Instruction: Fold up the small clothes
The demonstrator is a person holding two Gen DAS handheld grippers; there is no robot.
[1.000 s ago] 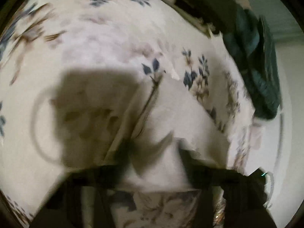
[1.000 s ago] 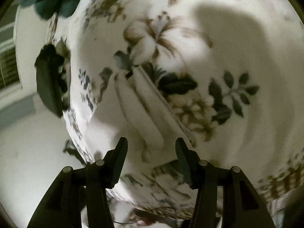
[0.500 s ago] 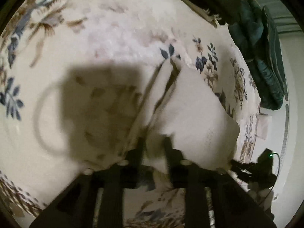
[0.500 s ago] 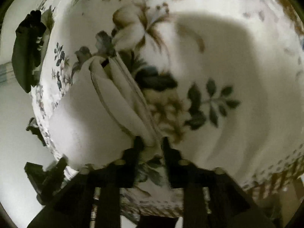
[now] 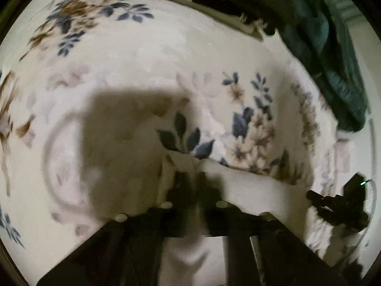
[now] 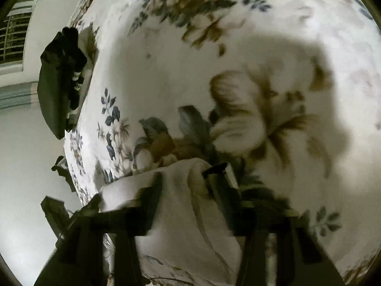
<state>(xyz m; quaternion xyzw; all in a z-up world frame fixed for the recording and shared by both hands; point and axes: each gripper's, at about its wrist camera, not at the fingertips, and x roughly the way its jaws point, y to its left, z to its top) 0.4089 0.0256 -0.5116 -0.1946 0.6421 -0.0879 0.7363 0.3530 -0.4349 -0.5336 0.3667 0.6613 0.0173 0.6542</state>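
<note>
A small white garment lies on a floral bedspread. My left gripper is shut on its folded edge, with cloth bunched between the fingers. In the right wrist view the same white garment lies under my right gripper, whose fingers stand wide apart over the cloth; the right finger touches a raised fold. The frame is blurred.
Dark green clothes lie at the bed's far right edge. A dark garment hangs off the bed's left edge in the right wrist view. A black device sits on the floor beside the bed.
My right gripper has opened and let go of the garment's edge. My left gripper stays shut on the cloth and has carried it forward across the bed.
</note>
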